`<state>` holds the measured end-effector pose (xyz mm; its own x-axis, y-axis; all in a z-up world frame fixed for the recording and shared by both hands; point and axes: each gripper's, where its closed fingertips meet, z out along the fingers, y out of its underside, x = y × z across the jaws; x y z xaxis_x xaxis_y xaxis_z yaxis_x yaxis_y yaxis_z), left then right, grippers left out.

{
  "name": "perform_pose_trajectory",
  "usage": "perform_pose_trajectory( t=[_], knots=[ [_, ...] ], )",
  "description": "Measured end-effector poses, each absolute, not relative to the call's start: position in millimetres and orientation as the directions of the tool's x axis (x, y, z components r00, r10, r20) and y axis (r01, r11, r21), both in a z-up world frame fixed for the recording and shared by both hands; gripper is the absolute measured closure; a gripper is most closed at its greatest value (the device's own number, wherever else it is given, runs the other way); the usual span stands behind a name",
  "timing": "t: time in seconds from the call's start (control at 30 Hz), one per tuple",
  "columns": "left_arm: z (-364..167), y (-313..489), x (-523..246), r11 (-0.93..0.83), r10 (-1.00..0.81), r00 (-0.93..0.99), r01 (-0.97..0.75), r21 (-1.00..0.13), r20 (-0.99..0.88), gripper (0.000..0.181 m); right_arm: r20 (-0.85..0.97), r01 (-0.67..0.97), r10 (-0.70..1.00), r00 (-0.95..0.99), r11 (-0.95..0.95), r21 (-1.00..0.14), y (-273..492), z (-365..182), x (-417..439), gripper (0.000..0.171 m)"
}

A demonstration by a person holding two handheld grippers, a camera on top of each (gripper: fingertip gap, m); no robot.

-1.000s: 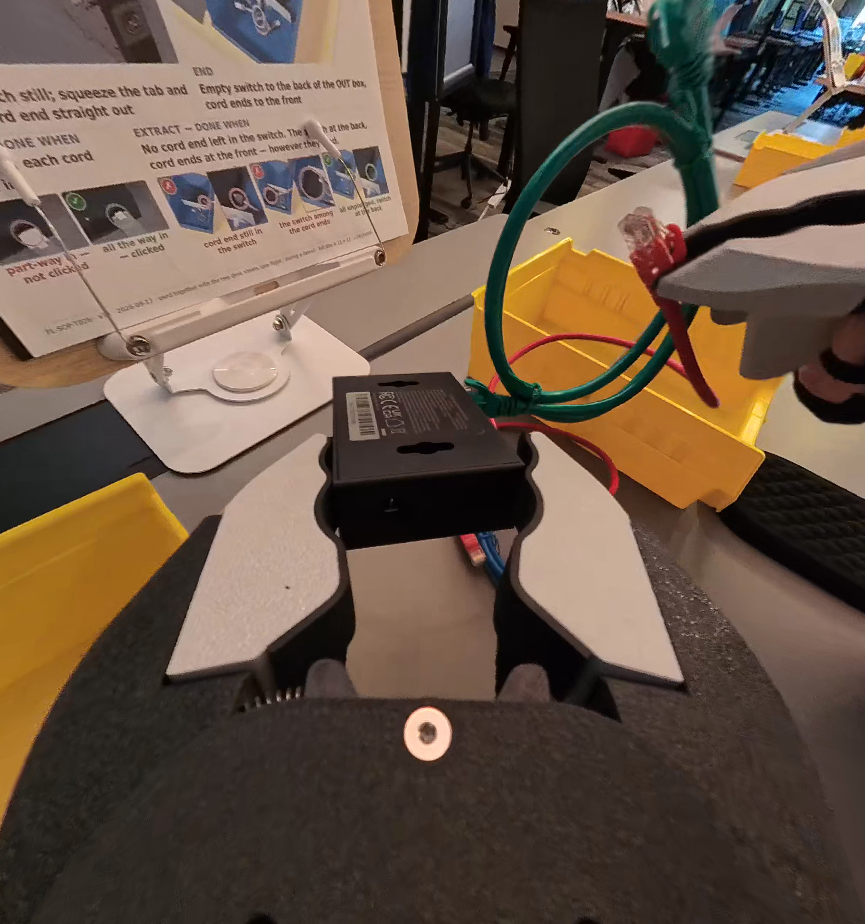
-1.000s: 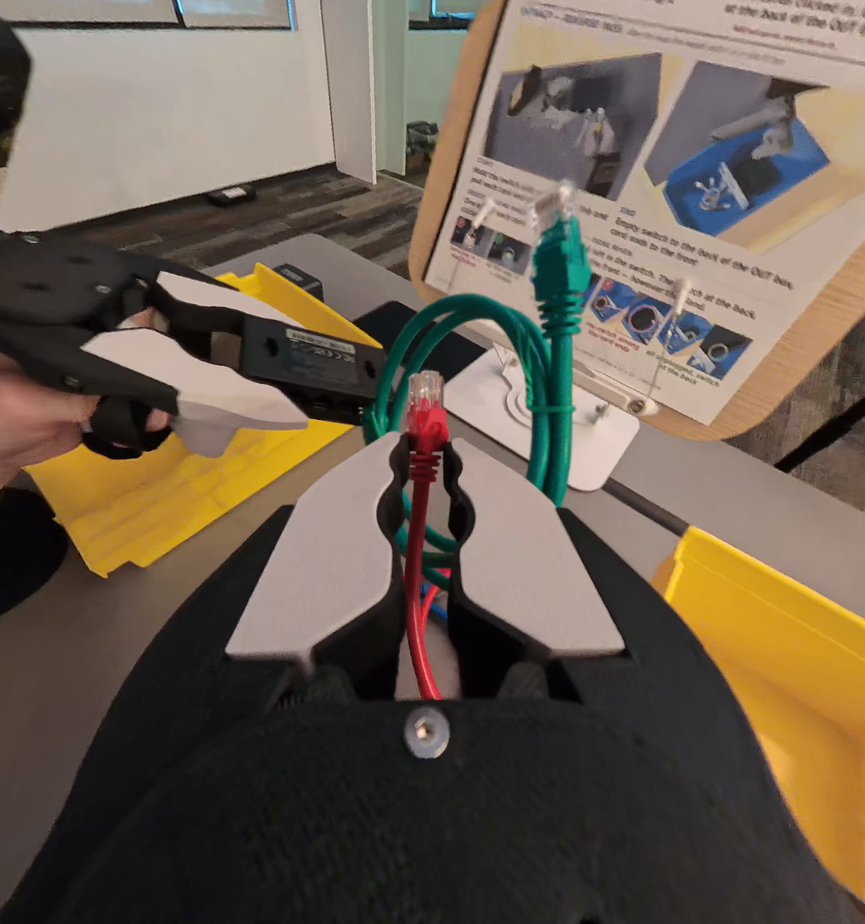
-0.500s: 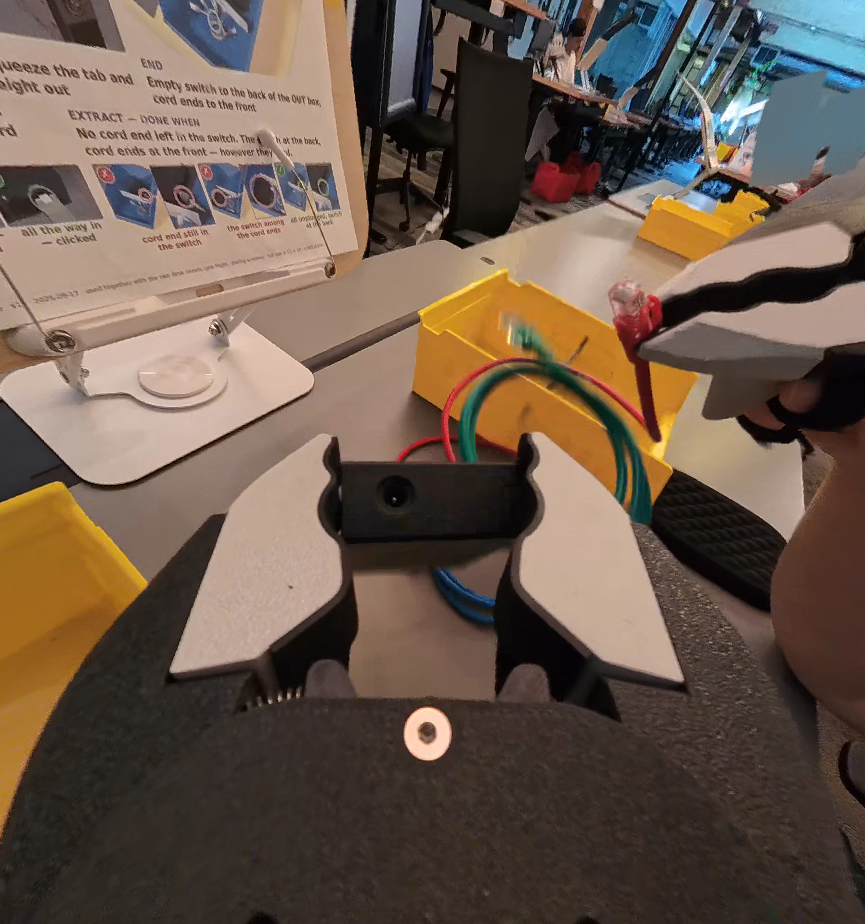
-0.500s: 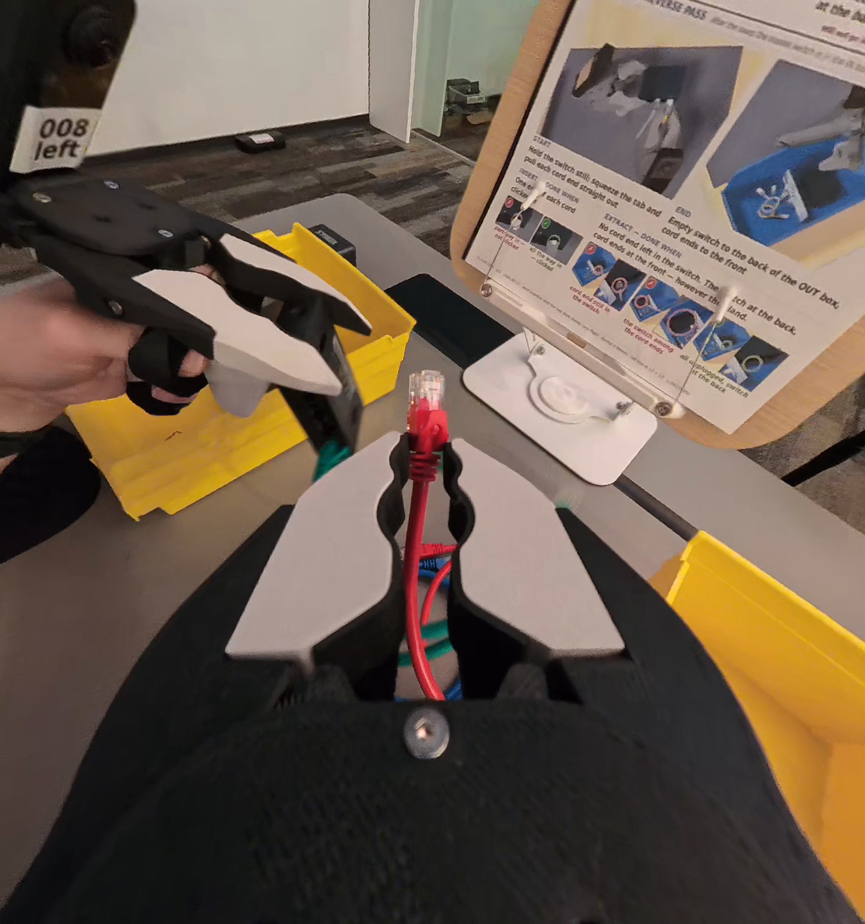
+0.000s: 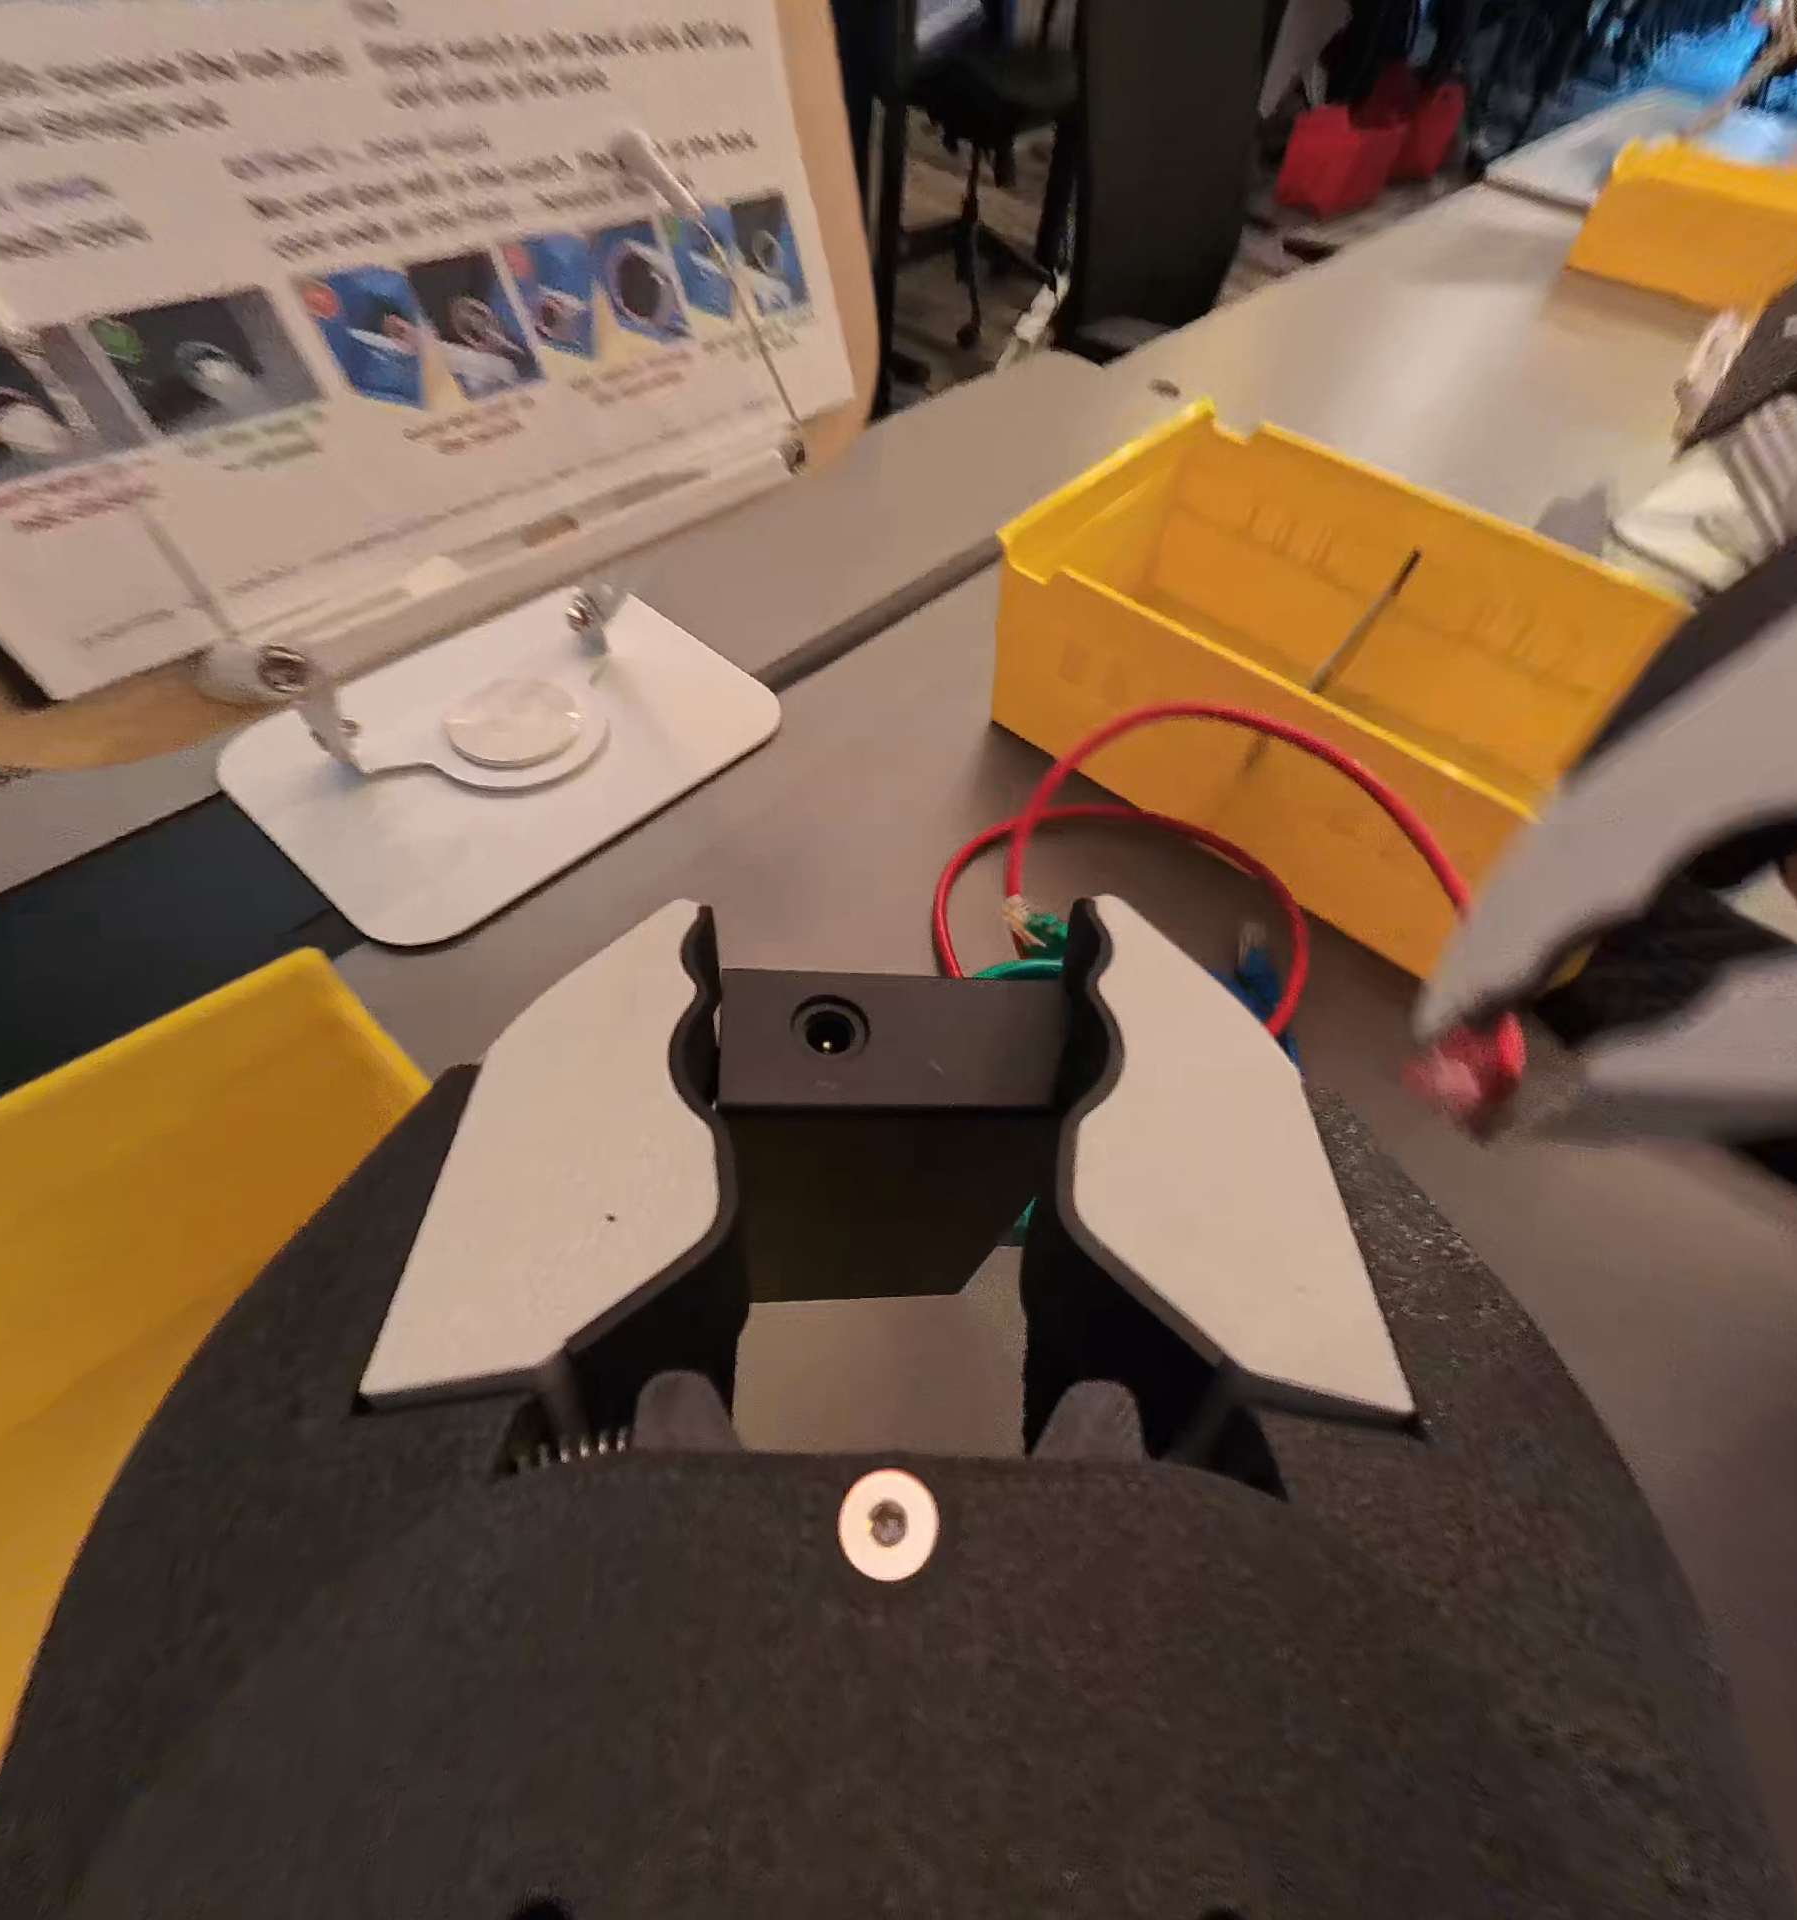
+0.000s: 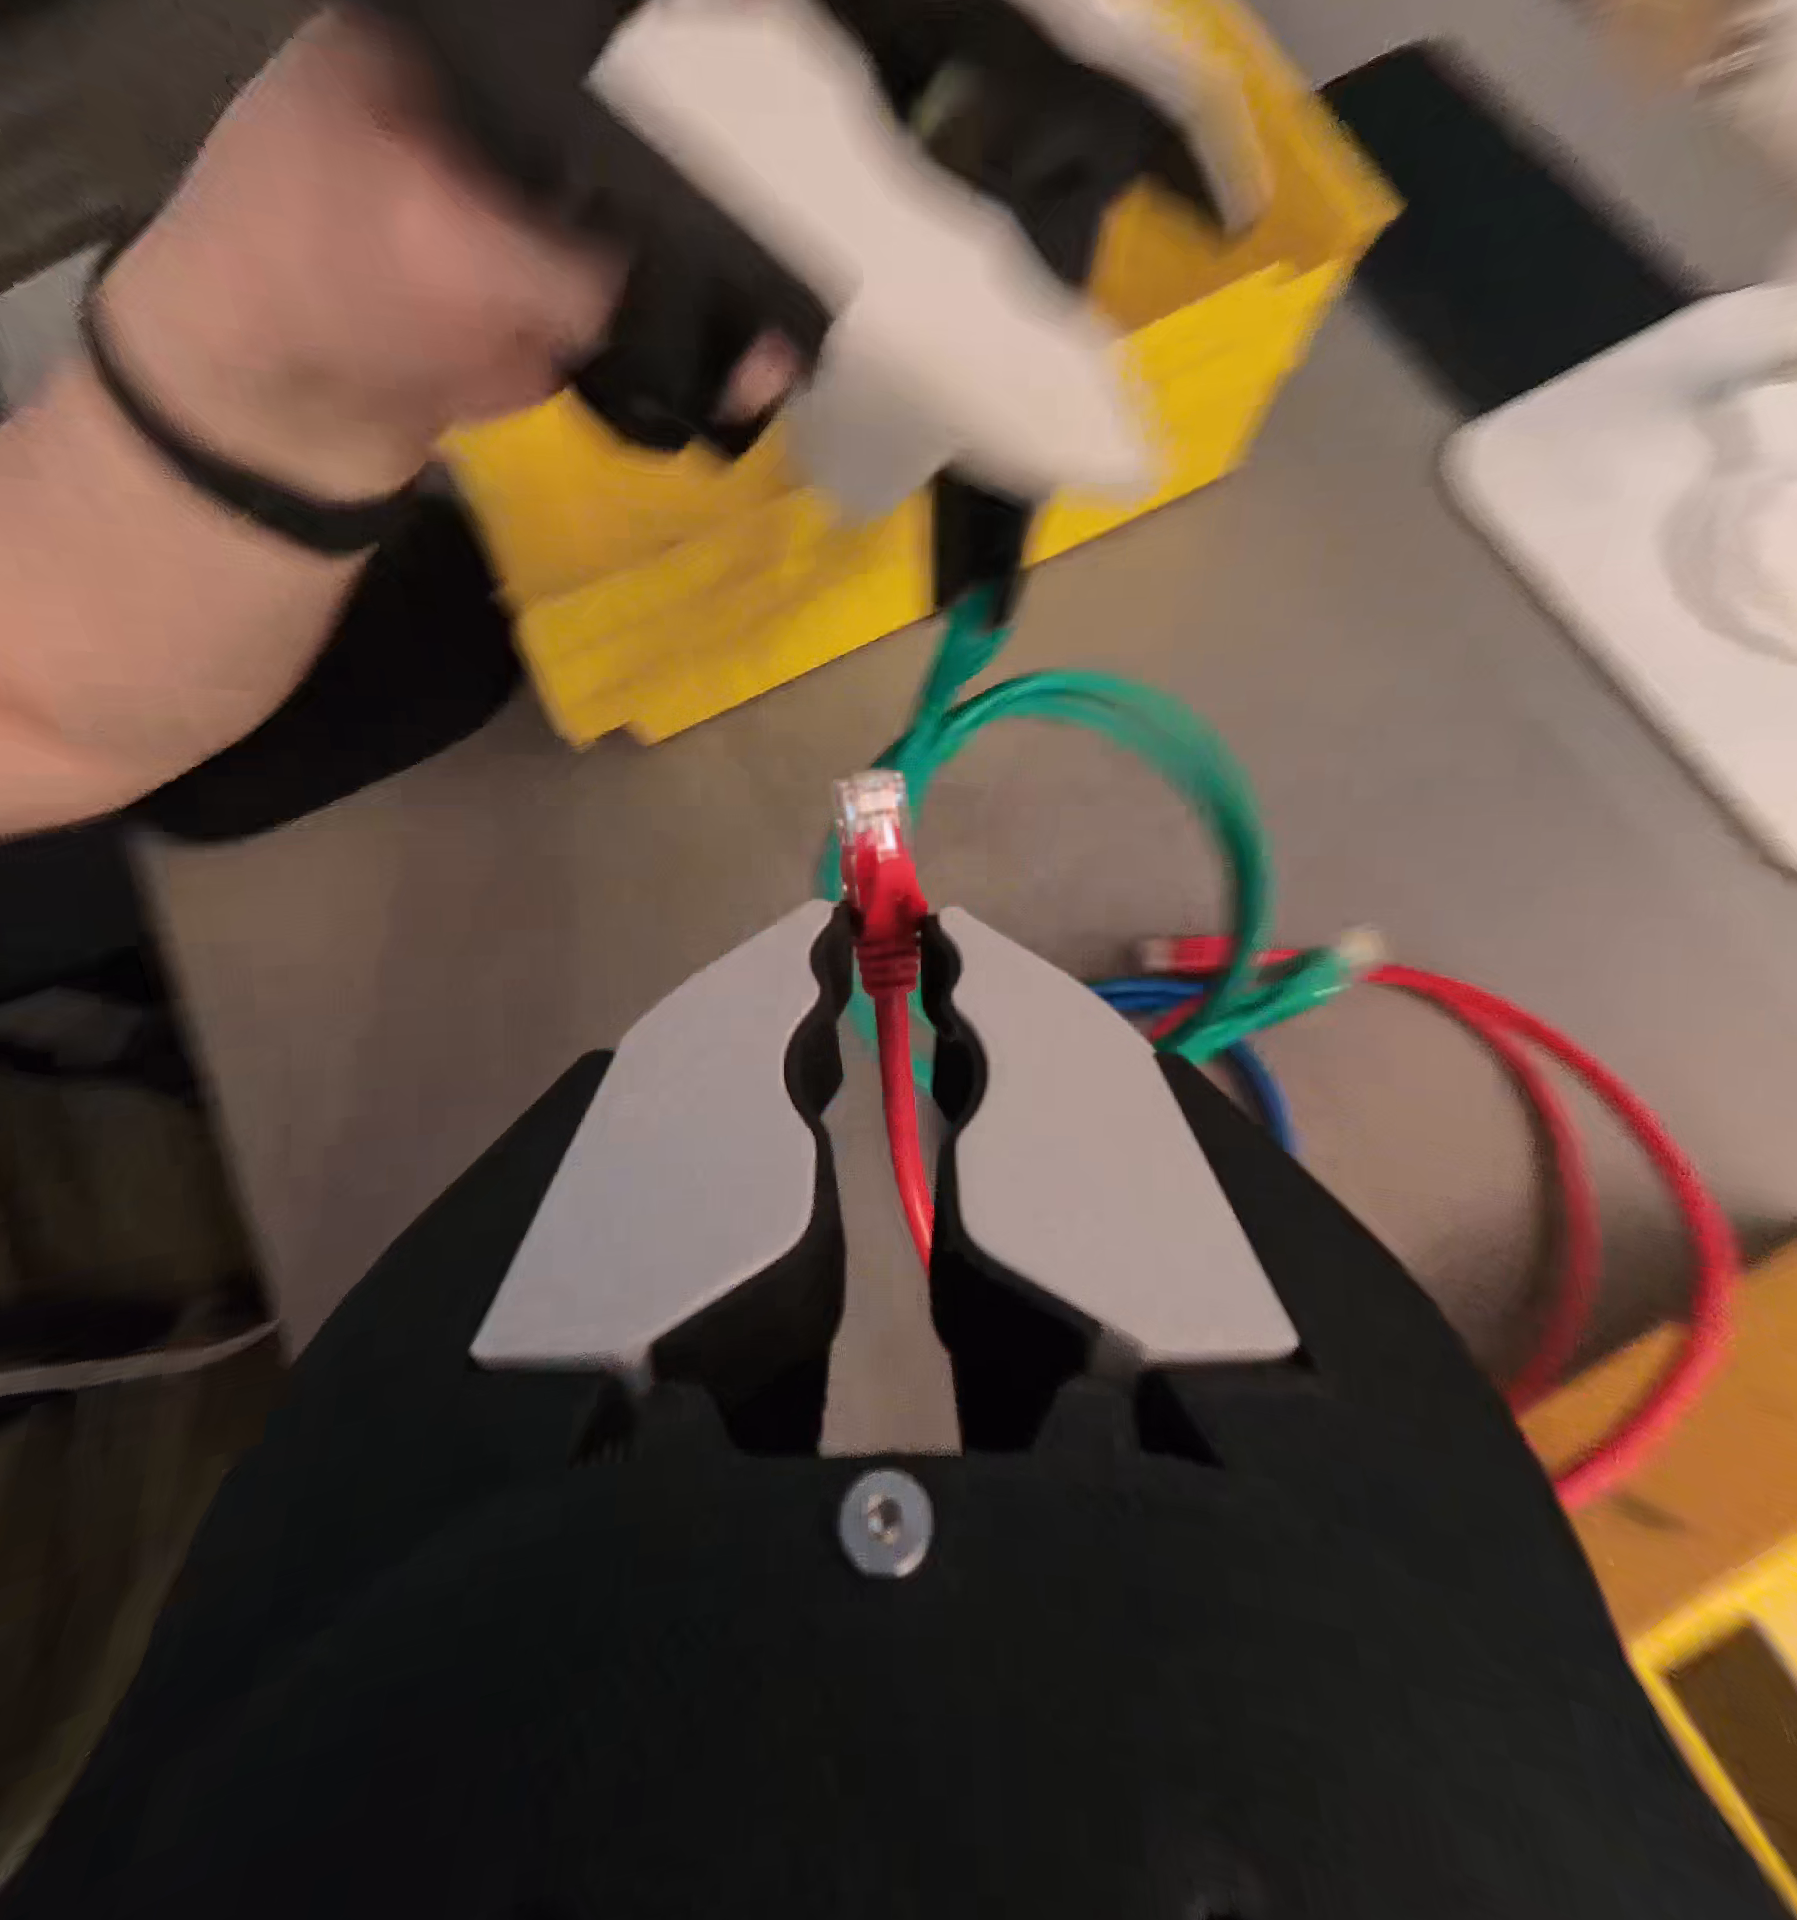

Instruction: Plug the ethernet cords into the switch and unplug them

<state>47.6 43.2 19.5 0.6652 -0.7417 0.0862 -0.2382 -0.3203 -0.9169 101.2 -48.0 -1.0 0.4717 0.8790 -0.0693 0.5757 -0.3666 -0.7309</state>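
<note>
My left claw [image 5: 889, 1023] is clamped on the black switch [image 5: 886, 1039] at centre frame, while my right claw [image 6: 883, 925] pinches the red cord [image 6: 899, 1091] just behind its plug [image 6: 871, 816]. With the green cord [image 6: 1133, 717] trailing from the switch across the counter [image 6: 1237, 623], the red plug could, I judge, meet the port skewed and jam.

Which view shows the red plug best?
Right wrist view: the red plug sits sharp and centred, pinched in the right gripper. Left wrist view shows it only as a red blur at that gripper's tip.
</note>
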Motion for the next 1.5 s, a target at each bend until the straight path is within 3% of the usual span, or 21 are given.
perform_pose_trajectory(
  t=[0.17,0.33,0.4,0.5,0.63,0.77,0.9,1.03,1.17,1.23,1.37,1.5],
  knots=[
    [44.8,52.5,19.4,-0.308,-0.706,0.694,-0.125,-0.943,0.139,0.117,-0.132,0.723,0.938,0.321,-0.333,-0.606,-111.8,-71.8,75.3,0.157],
    [54.8,55.5,11.0,-0.314,-0.695,0.694,-0.061,-0.948,0.185,0.117,-0.174,0.696,0.959,0.223,-0.282,-0.661,-137.9,-136.3,53.3,0.157],
    [55.8,54.3,11.6,-0.327,-0.699,0.684,-0.044,-0.944,0.21,0.117,-0.132,0.644,0.973,0.189,-0.224,-0.731,-136.1,-126.1,45.2,0.146],
    [56.9,53.3,13.3,-0.34,-0.697,0.678,-0.022,-0.94,0.236,0.117,0.001,0.467,0.979,0.205,-0.096,-0.879,-121.6,-65.7,31.4,0.123],
    [55.6,52.3,15.1,-0.35,-0.689,0.683,-0.021,-0.937,0.242,0.117,0.165,0.234,0.927,0.337,0.087,-0.968,-95.9,21.6,31.4,0.125],
    [58.1,50.8,16.1,-0.352,-0.687,0.68,-0.003,-0.936,0.256,0.117,0.228,0.342,0.898,0.377,0.093,-0.935,-75.3,28.8,35.0,0.129],
    [65.8,50.1,13.3,-0.339,-0.67,0.692,0.037,-0.94,0.269,0.117,0.435,0.497,0.742,0.511,0.158,-0.854,-19.1,28.1,42.3,0.13],
    [70.4,51.4,8.6,-0.319,-0.653,0.71,0.058,-0.946,0.263,0.117,0.498,0.556,0.743,0.447,0.205,-0.805,-10.7,26.6,16.2,0.132],
    [70.6,52.7,6.0,-0.309,-0.639,0.728,0.053,-0.95,0.249,0.117,0.688,0.658,0.586,0.429,0.32,-0.682,12.3,30.8,13.5,0.137],
    [71.5,52.7,6.5,-0.301,-0.634,0.735,0.052,-0.952,0.24,0.117,0.686,0.667,0.591,0.424,0.308,-0.678,17.1,27.8,11.7,0.137],
    [72.5,52.7,7.9,-0.266,-0.622,0.76,0.022,-0.964,0.189,0.117,0.531,0.542,0.727,0.436,0.259,-0.799,7.1,28.3,1.0,0.138],
    [75.5,48.6,13.4,-0.246,-0.626,0.76,0.02,-0.969,0.175,0.117,0.45,0.508,0.737,0.505,0.168,-0.845,21.6,27.2,10.2,0.136]
  ],
)
